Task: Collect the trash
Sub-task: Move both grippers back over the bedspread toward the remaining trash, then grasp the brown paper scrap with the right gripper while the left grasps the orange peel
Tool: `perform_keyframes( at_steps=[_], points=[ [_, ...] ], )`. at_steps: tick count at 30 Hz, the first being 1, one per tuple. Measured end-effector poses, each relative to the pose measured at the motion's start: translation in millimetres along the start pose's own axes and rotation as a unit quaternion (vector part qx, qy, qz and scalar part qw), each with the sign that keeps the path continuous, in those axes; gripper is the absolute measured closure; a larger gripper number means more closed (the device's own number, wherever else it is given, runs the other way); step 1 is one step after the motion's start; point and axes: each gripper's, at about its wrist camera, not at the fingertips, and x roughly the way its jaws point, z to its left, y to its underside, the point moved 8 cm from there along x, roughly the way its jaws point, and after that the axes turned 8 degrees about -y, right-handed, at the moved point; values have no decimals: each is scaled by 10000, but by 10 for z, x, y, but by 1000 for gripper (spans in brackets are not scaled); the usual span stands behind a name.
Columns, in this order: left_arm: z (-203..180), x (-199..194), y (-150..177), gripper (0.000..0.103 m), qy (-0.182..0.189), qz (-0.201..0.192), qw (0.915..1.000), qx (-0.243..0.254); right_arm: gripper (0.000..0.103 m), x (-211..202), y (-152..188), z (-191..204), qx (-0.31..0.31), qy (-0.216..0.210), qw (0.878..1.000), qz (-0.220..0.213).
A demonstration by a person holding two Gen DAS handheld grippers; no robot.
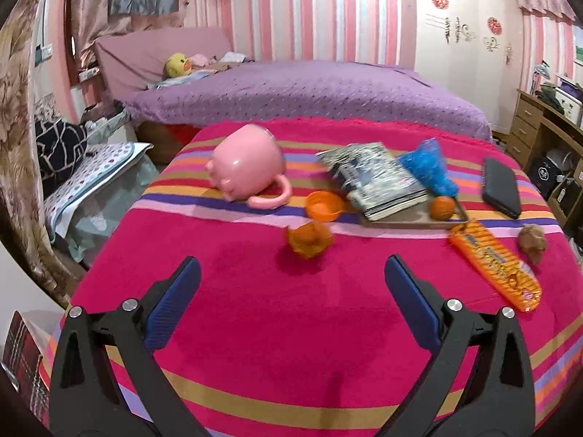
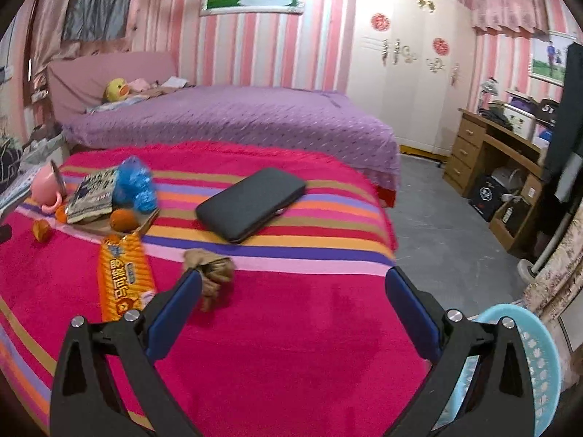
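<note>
On the striped pink cloth lie an orange snack wrapper (image 1: 495,264) (image 2: 124,276), a crumpled brown paper (image 1: 532,242) (image 2: 211,273), orange peel pieces (image 1: 309,238) (image 1: 324,205) (image 2: 40,230) and a blue plastic bag (image 1: 430,169) (image 2: 133,184). My left gripper (image 1: 291,273) is open and empty, just short of the nearer peel piece. My right gripper (image 2: 293,284) is open and empty; its left finger (image 2: 175,313) is next to the brown paper. A light blue basket (image 2: 539,360) stands at the lower right, off the cloth's edge.
A pink pig mug (image 1: 247,164) lies on its side. A magazine (image 1: 375,178) and an orange (image 1: 442,207) sit on a cardboard tray (image 1: 411,223). A black case (image 1: 501,185) (image 2: 251,202) lies on the stripes. A purple bed (image 2: 233,116) is behind, a wooden desk (image 2: 484,156) at right.
</note>
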Motion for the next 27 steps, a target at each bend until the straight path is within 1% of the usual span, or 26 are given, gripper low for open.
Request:
perform_keyframes(
  at_steps=[3,6,8,9,10,11,12,13,14,15,18,20,22,25,27],
  points=[
    [115,87,19,6,-95,57,9999,-58,5,171,20,146,-31,-47,9999,140],
    [172,193,48,6,-77,201,9996,-177,5,329,6,302,-112,-131,9995,270],
    [174,246,61,6,-89,253,9995,-148,6,414,2,381,-218,-102,9991,343],
    [172,286,74,6,-120,279,9995,-100,9,457,3,407,-274,-73,9989,382],
    [169,303,79,6,-141,290,9994,-82,21,493,11,424,-281,-127,9986,423],
    [161,325,86,6,-146,311,9994,-65,30,532,26,443,-253,-228,9982,488],
    [145,352,95,6,-123,349,9993,-42,49,586,53,460,-203,-416,9971,608],
    [131,377,97,6,-109,378,9992,-26,57,592,58,465,-186,-497,9967,613],
    [119,396,99,6,-115,395,9992,-16,58,582,51,463,-193,-524,9967,584],
    [103,420,100,6,-119,420,9990,-9,62,562,43,456,-239,-499,9970,550],
    [47,497,74,6,-19,452,9990,-58,64,481,-6,414,-301,-488,9973,450],
    [14,544,56,6,-22,458,9989,-38,64,434,-25,379,-282,-488,9976,409],
    [-29,635,46,6,-73,560,9984,1,64,377,-51,331,-296,-452,9979,360],
    [-106,736,-5,10,41,633,9980,-16,64,317,-73,261,-299,-427,9981,322],
    [-158,791,-25,16,59,706,9975,24,64,279,-80,217,-293,-419,9982,313]
  ],
)
